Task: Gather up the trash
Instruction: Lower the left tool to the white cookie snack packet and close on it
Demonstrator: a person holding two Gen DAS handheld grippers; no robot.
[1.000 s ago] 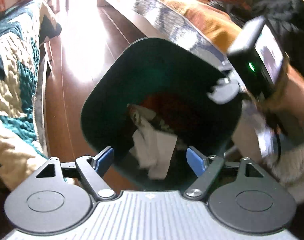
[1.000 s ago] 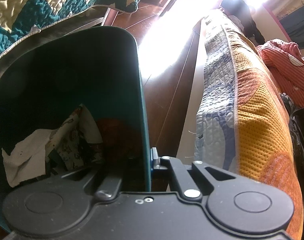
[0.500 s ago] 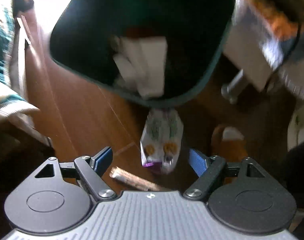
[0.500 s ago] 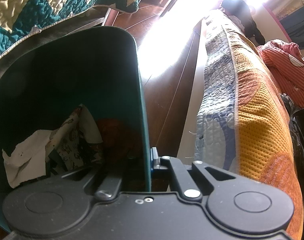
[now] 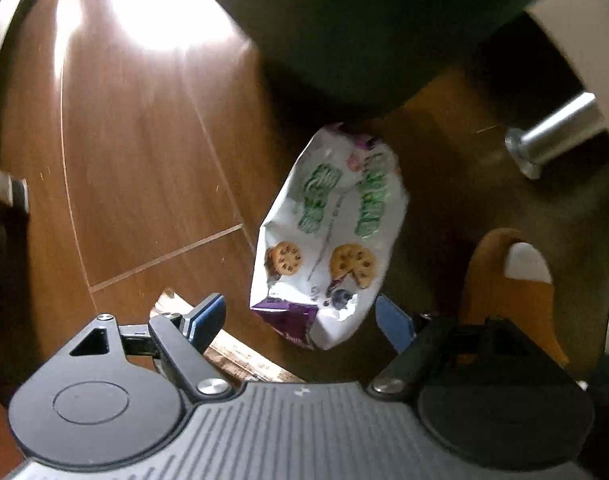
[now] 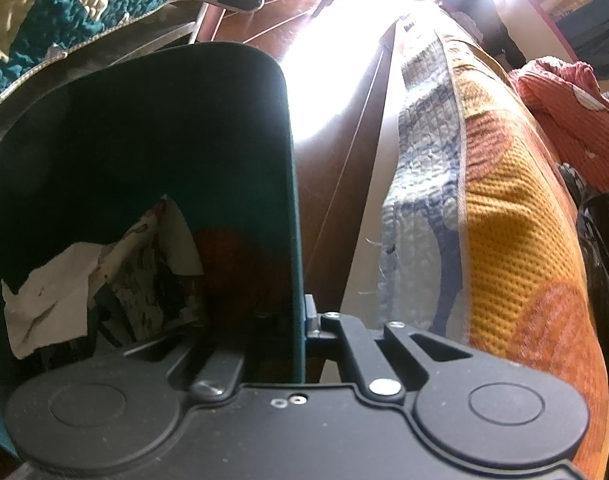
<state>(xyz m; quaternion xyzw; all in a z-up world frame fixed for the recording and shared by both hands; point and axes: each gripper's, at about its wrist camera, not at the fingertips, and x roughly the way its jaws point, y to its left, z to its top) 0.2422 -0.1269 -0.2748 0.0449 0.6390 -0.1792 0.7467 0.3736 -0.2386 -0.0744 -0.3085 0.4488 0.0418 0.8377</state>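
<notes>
A white cookie wrapper (image 5: 328, 240) with green lettering and a purple corner lies on the wooden floor. My left gripper (image 5: 300, 320) is open just above its near end, one blue-padded finger on each side. A brown snack wrapper (image 5: 240, 356) lies under the left finger. My right gripper (image 6: 300, 320) is shut on the wall of the dark green trash bin (image 6: 184, 128), which holds crumpled paper (image 6: 64, 280) and other trash. The bin's outside (image 5: 364, 32) shows at the top of the left wrist view.
An orange slipper (image 5: 512, 292) lies on the floor right of the cookie wrapper. A metal furniture leg (image 5: 552, 140) stands at the far right. A quilted bed (image 6: 484, 200) runs along the right of the bin; a teal quilt (image 6: 64, 12) hangs at the left.
My left gripper swung from over the bin's mouth down to the floor and closed in on the cookie wrapper. My right gripper kept its hold on the bin wall.
</notes>
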